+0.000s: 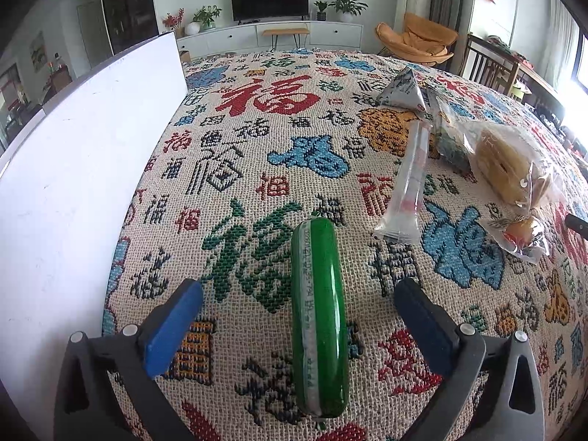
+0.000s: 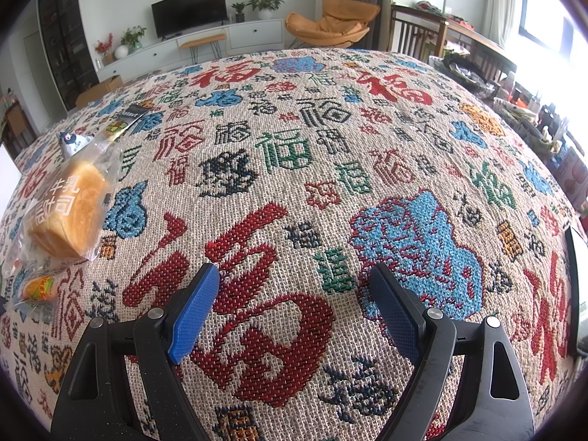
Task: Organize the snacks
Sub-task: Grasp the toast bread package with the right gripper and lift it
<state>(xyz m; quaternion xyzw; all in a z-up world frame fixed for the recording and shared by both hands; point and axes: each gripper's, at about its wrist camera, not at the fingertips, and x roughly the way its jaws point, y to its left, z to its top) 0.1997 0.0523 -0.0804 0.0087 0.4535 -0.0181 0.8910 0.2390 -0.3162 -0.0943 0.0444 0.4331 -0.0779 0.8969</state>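
While the green sausage (image 1: 319, 316) is lying loose between our wide-open left tongs (image 1: 297, 325), we are centring them; right tongs (image 2: 294, 308) are gaping empty.

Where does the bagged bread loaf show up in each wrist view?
Left wrist view: the bagged bread loaf lies at the right, beyond the green sausage.
Right wrist view: the same loaf lies at the far left edge.
Shared landmark: the television on the far wall.
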